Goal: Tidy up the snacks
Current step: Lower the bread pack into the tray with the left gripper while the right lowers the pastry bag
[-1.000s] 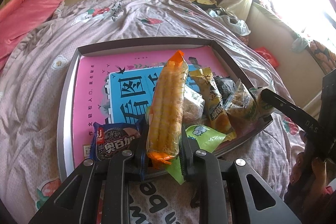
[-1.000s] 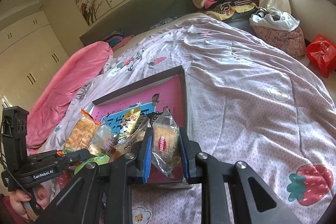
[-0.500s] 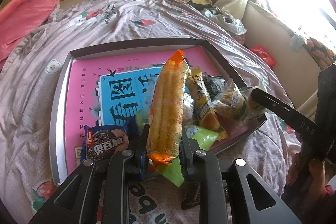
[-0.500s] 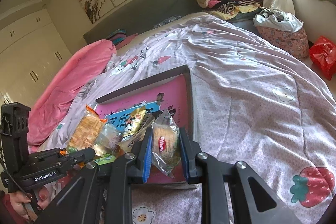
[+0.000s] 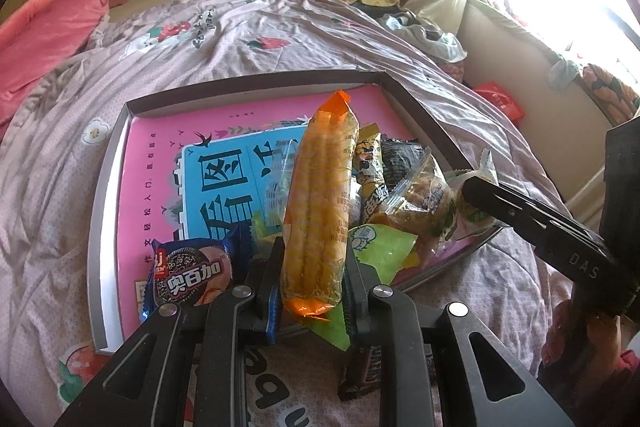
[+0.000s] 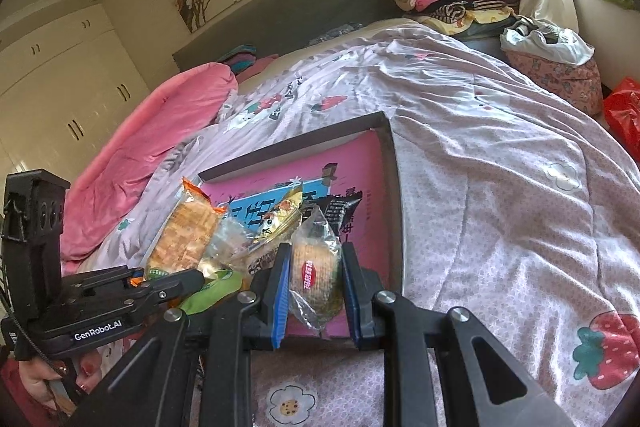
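Nothing much has moved since the earlier frames; both packets hang where they were. Left gripper (image 5: 310, 275) pinches a long orange pack (image 5: 320, 203) above the tray's (image 5: 106, 155) near edge, beside the snack pile (image 5: 404, 183). Right gripper (image 6: 314, 283) pinches a clear cracker bag (image 6: 314, 267) over the tray's near right corner. Thin film could slip or crackers crush. Open room lies far and left on the tray; the grippers crowd each other near.

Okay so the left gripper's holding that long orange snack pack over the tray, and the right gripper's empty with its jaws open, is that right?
Not quite. The left gripper does hold the long orange snack pack over the tray, but the right gripper isn't empty: its jaws are shut on a clear-wrapped round cake, as the right wrist view shows.
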The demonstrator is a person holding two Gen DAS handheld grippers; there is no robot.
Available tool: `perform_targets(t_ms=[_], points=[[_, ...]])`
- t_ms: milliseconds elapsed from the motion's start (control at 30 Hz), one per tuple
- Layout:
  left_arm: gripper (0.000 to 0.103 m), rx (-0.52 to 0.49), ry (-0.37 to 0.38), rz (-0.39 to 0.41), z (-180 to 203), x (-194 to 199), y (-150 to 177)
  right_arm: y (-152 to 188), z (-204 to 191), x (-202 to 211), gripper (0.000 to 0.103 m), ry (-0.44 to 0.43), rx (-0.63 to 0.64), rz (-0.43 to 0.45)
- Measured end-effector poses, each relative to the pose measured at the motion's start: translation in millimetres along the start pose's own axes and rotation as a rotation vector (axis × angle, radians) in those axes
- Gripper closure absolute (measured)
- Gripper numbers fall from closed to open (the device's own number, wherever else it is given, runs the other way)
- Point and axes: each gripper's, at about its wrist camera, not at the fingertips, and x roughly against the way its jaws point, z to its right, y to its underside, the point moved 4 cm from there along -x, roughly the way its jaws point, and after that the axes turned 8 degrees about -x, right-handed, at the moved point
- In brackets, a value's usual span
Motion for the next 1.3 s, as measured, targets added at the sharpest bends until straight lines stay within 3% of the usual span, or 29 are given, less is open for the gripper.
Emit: perform_targets(t_ms=[600,1300], points=[[0.079,0.001,-0.039,0.001,-2,-5,-2,5,-6,-2,0.079,-0.006,0.023,-0.012],[0.079,0.004,-0.041,0.000,-4,-7,-2,4,10,-8,0.079,0.070,-0.002,-0.020]])
